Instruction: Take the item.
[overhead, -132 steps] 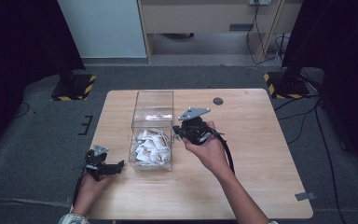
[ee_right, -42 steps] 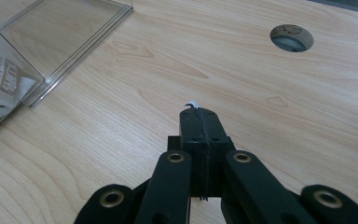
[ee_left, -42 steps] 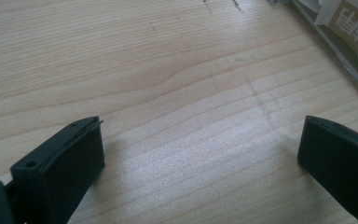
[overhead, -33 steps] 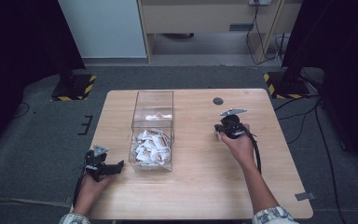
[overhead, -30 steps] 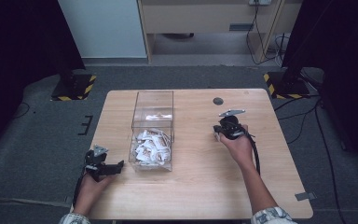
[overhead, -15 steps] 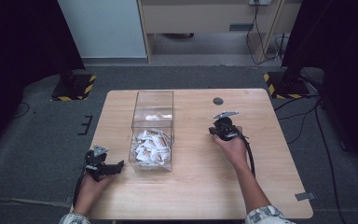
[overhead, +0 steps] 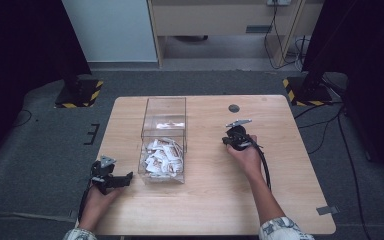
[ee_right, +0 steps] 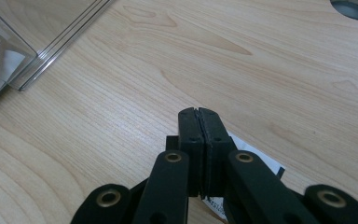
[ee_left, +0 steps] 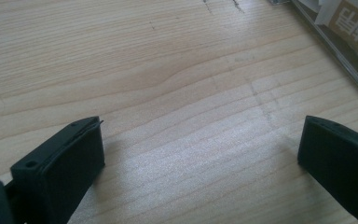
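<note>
A clear plastic box (overhead: 163,112) stands left of centre on the wooden table (overhead: 205,200), with several white printed packets (overhead: 162,156) heaped in its near half. My right gripper (overhead: 226,141) is low over the table to the box's right, pointing left. In the right gripper view its jaws (ee_right: 198,114) are pressed together. A white printed packet (ee_right: 257,159) sticks out from under them to the right and looks pinched there. My left gripper (overhead: 126,178) rests near the table's front left corner. It (ee_left: 200,158) stands wide open over bare wood.
A round grey cable hole (overhead: 234,108) (ee_right: 354,8) lies in the table behind the right gripper. The box's clear wall (ee_right: 9,60) (ee_left: 349,46) edges both gripper views. Black stands with yellow-striped feet (overhead: 80,95) sit on the carpet beyond the table.
Earlier the right gripper was at the box; it then went out to the right side of the table and has drifted slightly left over the last second. The left gripper has not moved.
</note>
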A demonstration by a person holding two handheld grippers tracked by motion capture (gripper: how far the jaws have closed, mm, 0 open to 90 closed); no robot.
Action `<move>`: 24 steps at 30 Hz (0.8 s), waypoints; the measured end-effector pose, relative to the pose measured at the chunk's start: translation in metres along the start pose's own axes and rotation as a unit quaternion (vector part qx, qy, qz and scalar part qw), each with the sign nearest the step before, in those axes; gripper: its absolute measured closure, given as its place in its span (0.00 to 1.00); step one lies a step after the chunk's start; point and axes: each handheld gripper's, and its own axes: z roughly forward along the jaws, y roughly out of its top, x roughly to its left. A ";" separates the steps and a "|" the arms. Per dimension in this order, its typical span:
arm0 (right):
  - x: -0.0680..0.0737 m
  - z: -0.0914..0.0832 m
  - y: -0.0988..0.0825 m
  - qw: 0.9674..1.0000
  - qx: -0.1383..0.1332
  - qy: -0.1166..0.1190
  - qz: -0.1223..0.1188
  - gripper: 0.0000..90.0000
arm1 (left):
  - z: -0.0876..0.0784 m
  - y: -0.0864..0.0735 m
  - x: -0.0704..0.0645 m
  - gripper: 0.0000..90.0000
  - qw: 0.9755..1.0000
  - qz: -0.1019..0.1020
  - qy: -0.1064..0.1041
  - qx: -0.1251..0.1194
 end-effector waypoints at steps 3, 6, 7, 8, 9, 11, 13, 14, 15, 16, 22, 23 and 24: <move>0.000 0.003 0.003 1.000 -0.001 -0.002 -0.003 0.98 | 0.000 0.000 0.000 0.00 1.000 0.000 0.000 0.000; 0.000 0.006 0.006 1.000 -0.003 -0.003 0.001 0.98 | 0.000 0.000 0.000 0.00 1.000 0.000 0.000 0.000; 0.001 0.006 0.007 1.000 -0.004 -0.002 0.002 0.98 | 0.000 0.000 0.000 0.00 1.000 0.000 0.000 0.000; 0.001 0.006 0.007 1.000 -0.004 -0.001 0.005 0.98 | 0.000 0.000 0.000 0.00 1.000 0.000 0.000 0.000; 0.001 0.007 0.007 1.000 -0.003 0.000 0.003 0.97 | 0.000 0.000 0.000 0.00 1.000 0.000 0.000 0.000; 0.003 0.008 0.007 1.000 0.001 0.001 0.002 0.96 | 0.000 0.000 0.000 0.00 1.000 0.000 0.000 0.000; 0.004 0.009 0.007 1.000 0.001 0.002 0.004 0.94 | 0.000 0.000 0.000 0.00 1.000 0.000 0.001 0.000; 0.005 0.010 0.007 1.000 0.000 0.002 0.004 0.92 | 0.000 0.000 0.000 0.00 1.000 0.000 0.001 0.000; 0.005 0.011 0.007 1.000 -0.001 0.002 0.004 0.91 | 0.000 0.000 0.000 0.00 1.000 0.000 0.001 0.000; 0.005 0.011 0.007 1.000 -0.001 0.001 0.005 0.90 | 0.000 0.000 0.000 0.00 1.000 0.000 0.001 0.000; 0.006 0.012 0.007 1.000 -0.001 -0.001 0.014 0.82 | 0.000 0.000 0.000 0.00 1.000 0.000 0.001 0.000; 0.006 0.012 0.006 1.000 -0.001 -0.001 0.016 0.81 | 0.000 0.000 0.000 0.00 1.000 0.000 0.001 0.000; 0.006 0.012 0.006 1.000 -0.002 0.000 0.018 0.80 | 0.000 0.000 0.000 0.00 1.000 0.000 0.001 0.000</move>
